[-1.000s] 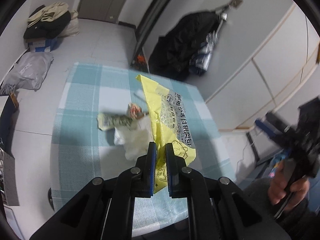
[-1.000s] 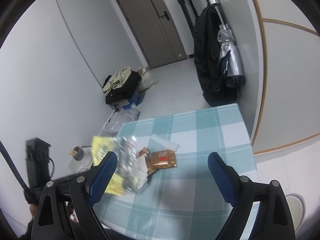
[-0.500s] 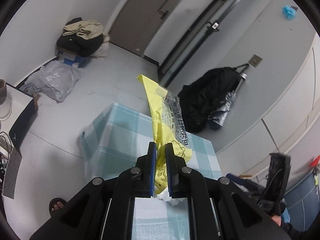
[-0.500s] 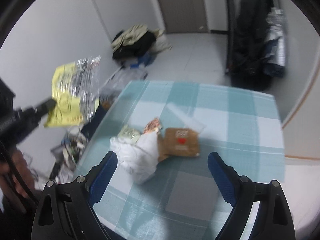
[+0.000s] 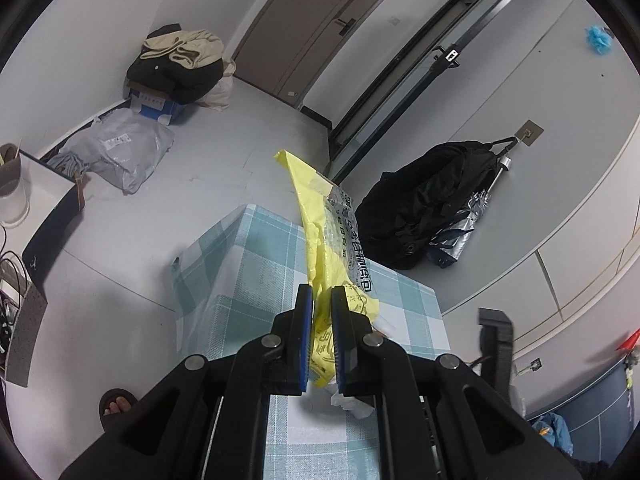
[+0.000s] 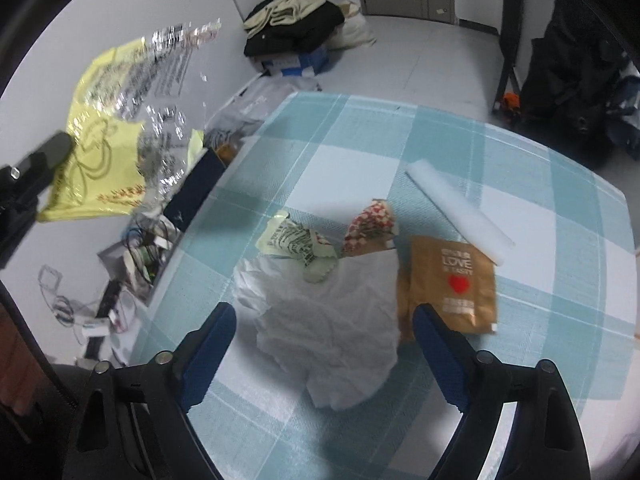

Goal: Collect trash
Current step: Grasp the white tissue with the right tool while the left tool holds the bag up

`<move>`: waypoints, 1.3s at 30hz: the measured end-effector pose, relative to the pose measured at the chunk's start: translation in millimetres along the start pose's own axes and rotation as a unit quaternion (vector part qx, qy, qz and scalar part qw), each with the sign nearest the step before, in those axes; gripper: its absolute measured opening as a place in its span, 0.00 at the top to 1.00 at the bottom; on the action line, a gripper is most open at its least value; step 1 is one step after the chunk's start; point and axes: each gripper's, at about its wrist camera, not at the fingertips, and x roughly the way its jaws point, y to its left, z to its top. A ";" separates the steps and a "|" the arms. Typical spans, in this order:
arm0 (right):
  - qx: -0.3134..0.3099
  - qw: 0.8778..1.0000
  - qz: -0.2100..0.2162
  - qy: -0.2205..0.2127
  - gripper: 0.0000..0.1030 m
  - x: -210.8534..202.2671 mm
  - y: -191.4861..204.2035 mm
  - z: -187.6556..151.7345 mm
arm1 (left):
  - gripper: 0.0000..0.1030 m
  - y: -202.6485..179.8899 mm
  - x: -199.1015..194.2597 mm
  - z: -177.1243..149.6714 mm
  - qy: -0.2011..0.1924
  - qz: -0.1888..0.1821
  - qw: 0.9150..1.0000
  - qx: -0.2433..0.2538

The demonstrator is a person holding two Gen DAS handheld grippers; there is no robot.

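Jaws of left gripper [image 5: 321,300] clamp yellow bag [image 5: 340,256]; right gripper [image 6: 324,316] jaws, narrowing, straddle white tissue [image 6: 332,320] untouched.

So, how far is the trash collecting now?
Done: the left gripper is shut on the yellow bag, lifted off the table. In hand: the right gripper, whose jaws have just been closing a little, stands open over the crumpled white paper, not gripping it. Left: that paper, the brown pouch and the small wrappers.

four wrappers [image 6: 448,280], one tissue [image 6: 332,332]
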 end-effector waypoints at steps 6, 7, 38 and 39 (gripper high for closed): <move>-0.010 1.000 -0.017 0.015 0.42 7.1 3.2 -0.8 | 0.95 0.9 1.6 1.3 0.003 0.003 1.000 -0.003; -0.010 1.000 -0.018 0.014 0.44 6.3 2.3 -0.6 | 0.95 0.4 1.6 1.4 0.003 0.002 1.000 -0.003; 0.042 0.994 0.019 -0.101 0.90 -90.1 -36.7 -33.3 | 0.95 -29.5 -4.4 -13.7 0.011 0.005 0.999 0.035; 0.050 0.992 0.026 -0.111 0.90 -96.7 -40.8 -34.5 | 0.95 -29.9 -4.5 -14.4 0.012 0.006 0.999 0.035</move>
